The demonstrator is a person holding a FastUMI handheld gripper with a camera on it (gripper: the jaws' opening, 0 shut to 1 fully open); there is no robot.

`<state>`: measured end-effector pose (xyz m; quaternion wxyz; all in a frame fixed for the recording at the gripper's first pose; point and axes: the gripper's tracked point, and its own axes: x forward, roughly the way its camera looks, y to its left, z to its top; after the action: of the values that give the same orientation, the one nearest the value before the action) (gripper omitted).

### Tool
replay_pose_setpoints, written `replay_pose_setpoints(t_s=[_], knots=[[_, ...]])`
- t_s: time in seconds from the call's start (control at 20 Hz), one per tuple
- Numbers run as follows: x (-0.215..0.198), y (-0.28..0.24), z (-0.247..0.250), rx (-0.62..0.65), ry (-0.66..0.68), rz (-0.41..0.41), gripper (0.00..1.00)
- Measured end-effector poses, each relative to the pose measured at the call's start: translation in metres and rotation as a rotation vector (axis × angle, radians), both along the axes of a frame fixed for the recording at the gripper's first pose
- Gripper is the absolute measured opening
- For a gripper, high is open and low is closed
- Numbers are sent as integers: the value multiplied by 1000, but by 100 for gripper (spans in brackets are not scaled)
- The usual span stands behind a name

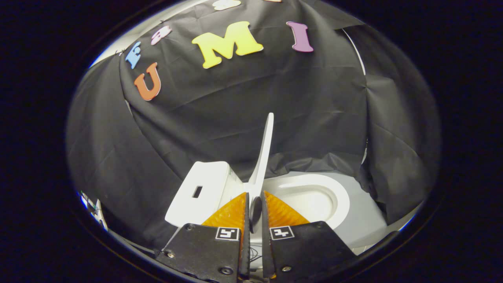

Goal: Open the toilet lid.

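White is the colour of the toilet [355, 220]; it sits low in front of the black cloth wall [243, 102]; its lid [264, 157] stands up on its edge, almost straight, a little tilted, so we see it from the side as a thin tall strip; the lid rises just ahead of the gripper [255, 204] and runs down into the gap between its two fingers; the fingers are close together, with only a narrow gap, and the lower edge of the lid is in that gap; both fingers seem to press on it, one on each side; to one side of the lid is the tank [204, 188], a boxy white block with a small dark slot on top; to the other side is the seat [342, 196], a smooth white ring around the bowl [310, 204]; the bowl is open to see; the cloth hangs in folds behind and around the toilet.
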<state>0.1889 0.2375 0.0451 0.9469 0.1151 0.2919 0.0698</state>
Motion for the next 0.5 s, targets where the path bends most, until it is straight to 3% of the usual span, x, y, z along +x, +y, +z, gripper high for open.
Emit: replay_pose_setpoints(t_s=[0.5], knots=[[3, 58, 12, -3, -12, 69, 20]])
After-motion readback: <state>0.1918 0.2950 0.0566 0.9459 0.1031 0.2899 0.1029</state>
